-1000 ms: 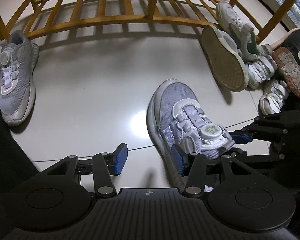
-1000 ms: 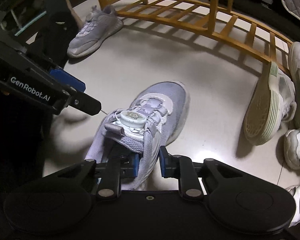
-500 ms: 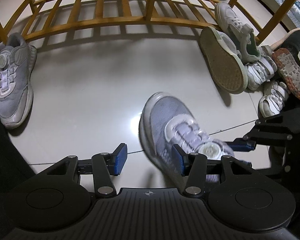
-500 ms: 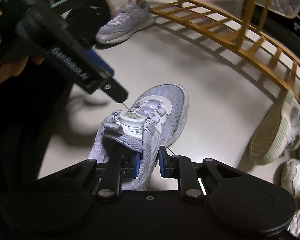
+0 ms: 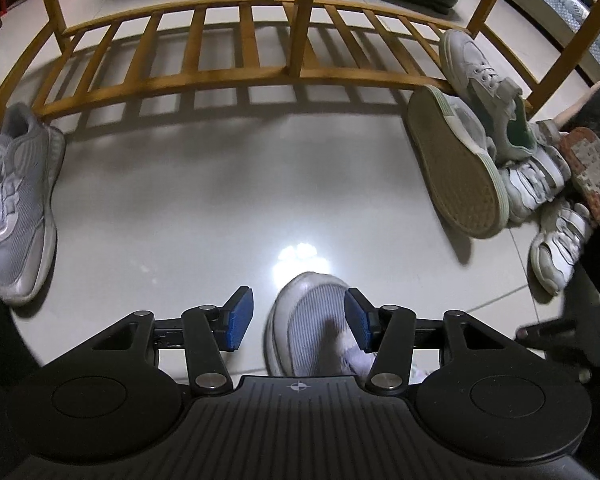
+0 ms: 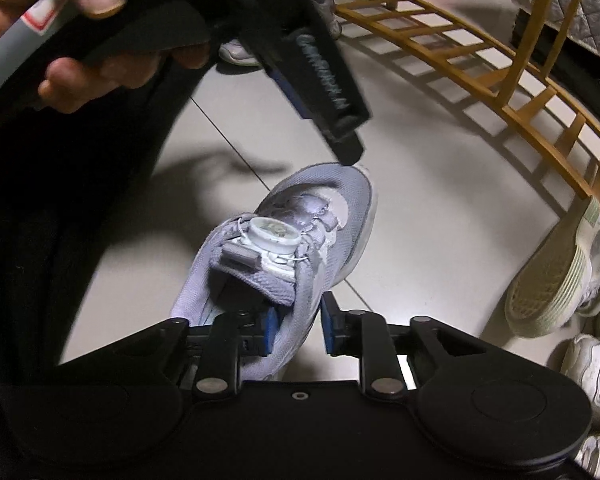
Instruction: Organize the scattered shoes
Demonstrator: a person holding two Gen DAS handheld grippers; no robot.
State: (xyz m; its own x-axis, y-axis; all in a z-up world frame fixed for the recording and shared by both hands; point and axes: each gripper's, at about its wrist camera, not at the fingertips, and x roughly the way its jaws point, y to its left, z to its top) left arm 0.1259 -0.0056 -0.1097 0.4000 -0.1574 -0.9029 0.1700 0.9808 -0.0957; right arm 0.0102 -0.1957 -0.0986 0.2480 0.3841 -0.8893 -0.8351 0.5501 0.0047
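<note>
Grey shoe [image 6: 284, 256] may drop and tip, since my right gripper [image 6: 296, 326] has just been loosening off its collar while my left gripper [image 5: 298, 318] straddles the toe, half open, holding nothing.

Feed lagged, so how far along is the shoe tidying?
Done: one lilac shoe lies by the rack. In hand: its mate, collar between the jaws of the right gripper, which have just been opening. Remaining: pairing them, then the heap of shoes.
</note>
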